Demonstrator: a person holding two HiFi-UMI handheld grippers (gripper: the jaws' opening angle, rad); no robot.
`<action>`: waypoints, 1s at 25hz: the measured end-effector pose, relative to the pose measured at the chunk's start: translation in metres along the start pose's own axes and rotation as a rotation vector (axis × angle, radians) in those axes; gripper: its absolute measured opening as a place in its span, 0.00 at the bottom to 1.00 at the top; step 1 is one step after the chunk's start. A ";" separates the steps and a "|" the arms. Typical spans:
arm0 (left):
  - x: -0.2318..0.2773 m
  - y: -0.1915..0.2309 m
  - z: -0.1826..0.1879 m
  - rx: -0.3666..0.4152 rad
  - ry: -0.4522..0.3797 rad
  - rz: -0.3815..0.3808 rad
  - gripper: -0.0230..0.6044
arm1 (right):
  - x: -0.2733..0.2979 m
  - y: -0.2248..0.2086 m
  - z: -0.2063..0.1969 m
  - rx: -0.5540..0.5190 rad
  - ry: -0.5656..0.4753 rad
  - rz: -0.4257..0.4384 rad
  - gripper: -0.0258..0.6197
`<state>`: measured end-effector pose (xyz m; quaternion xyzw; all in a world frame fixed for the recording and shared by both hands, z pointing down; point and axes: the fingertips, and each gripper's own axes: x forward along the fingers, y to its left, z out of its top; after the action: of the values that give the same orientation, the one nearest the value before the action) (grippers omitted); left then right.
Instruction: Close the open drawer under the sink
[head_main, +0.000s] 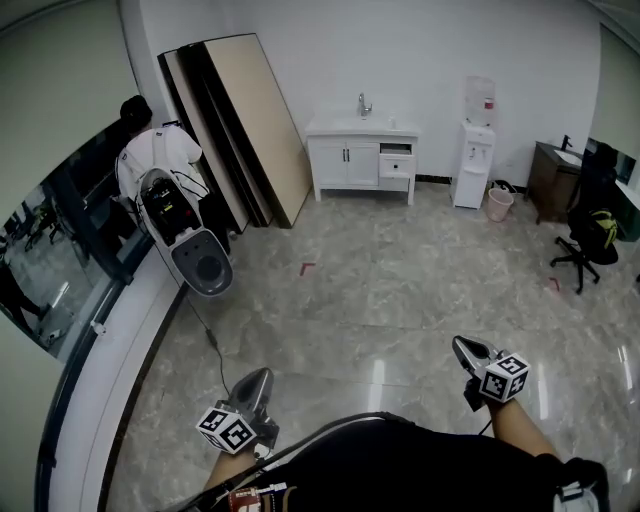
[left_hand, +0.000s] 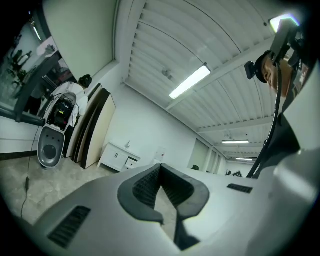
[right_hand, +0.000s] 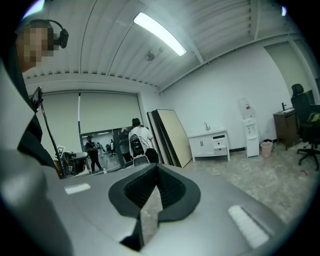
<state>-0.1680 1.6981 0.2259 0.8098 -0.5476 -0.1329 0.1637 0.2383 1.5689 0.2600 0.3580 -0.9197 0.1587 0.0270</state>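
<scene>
the drawer (head_main: 397, 166) juts open at the right end of the sink cabinet (head_main: 345, 160) against the far wall. wide floor (head_main: 400, 290) lies between it and the left gripper (head_main: 262, 376) and right gripper (head_main: 461, 346), both pressed together and holding nothing.

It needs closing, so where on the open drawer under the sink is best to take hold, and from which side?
The drawer juts from the cabinet's right half toward the room. Probably best: meet its flat front panel at the middle, coming straight from the room side.
</scene>
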 end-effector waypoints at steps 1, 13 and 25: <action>0.013 0.004 0.005 0.002 -0.013 0.017 0.04 | 0.014 -0.013 0.008 -0.006 0.007 0.013 0.04; 0.178 0.026 0.025 0.013 -0.091 0.062 0.04 | 0.130 -0.156 0.094 -0.062 0.001 0.103 0.04; 0.264 0.148 0.060 -0.022 -0.051 -0.003 0.04 | 0.258 -0.175 0.106 -0.040 0.011 0.034 0.04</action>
<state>-0.2204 1.3935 0.2224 0.8052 -0.5487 -0.1597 0.1585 0.1701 1.2466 0.2492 0.3408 -0.9285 0.1428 0.0364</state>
